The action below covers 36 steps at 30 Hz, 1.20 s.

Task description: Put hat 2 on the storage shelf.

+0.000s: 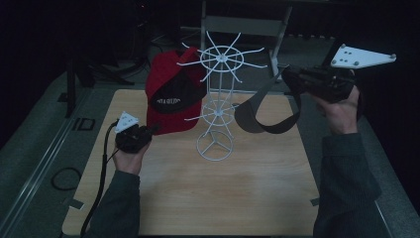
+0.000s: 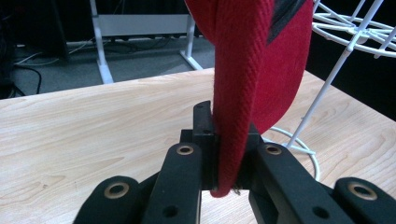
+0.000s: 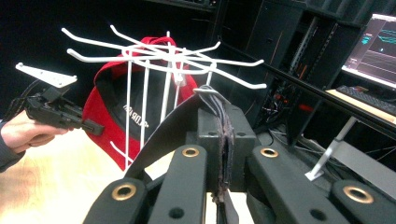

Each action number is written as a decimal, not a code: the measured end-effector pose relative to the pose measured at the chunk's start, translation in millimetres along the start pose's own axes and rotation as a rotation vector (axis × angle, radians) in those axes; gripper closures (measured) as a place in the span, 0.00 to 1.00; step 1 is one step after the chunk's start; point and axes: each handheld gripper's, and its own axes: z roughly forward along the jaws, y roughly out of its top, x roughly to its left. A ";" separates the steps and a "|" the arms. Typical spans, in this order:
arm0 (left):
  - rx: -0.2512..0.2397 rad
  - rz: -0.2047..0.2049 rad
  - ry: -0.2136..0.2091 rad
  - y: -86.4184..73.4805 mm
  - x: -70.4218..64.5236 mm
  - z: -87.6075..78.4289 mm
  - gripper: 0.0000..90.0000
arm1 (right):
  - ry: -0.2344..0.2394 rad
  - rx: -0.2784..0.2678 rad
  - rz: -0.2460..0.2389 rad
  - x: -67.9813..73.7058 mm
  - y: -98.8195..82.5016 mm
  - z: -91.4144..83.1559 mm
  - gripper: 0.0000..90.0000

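A white wire rack point(image 1: 216, 106) with radiating hooks stands at the middle of the wooden table point(image 1: 213, 198). A red cap point(image 1: 171, 91) hangs against the rack's left side. My left gripper point(image 1: 154, 130) is low at the cap's bottom edge; the left gripper view shows its jaws shut on the red cap's fabric edge point(image 2: 236, 93). Raised at the right of the rack, my right gripper point(image 1: 288, 76) is shut on a dark grey cap point(image 1: 260, 116) that dangles beside the hooks. In the right gripper view the grey cap's band point(image 3: 223, 135) is pinched between the jaws, facing the rack point(image 3: 163, 51).
A metal frame point(image 1: 242, 25) stands behind the table. A cable loop point(image 1: 66, 178) lies on the grey floor at the left. A lit monitor point(image 3: 376, 42) and dark shelving sit beyond the table's right side.
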 end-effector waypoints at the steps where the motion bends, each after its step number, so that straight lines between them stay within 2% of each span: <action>1: 0.000 0.000 0.000 0.0 0.0 0.0 0.95 | 0.000 0.000 0.000 0.0 0.0 0.0 0.97; 21: -0.002 -0.005 -0.001 0.1 -0.9 1.2 0.95 | 0.013 -0.023 -0.006 1.4 8.6 0.1 0.97; 36: -0.002 -0.006 -0.003 0.2 -1.4 1.4 0.95 | 0.045 -0.051 -0.026 7.0 22.6 8.7 0.97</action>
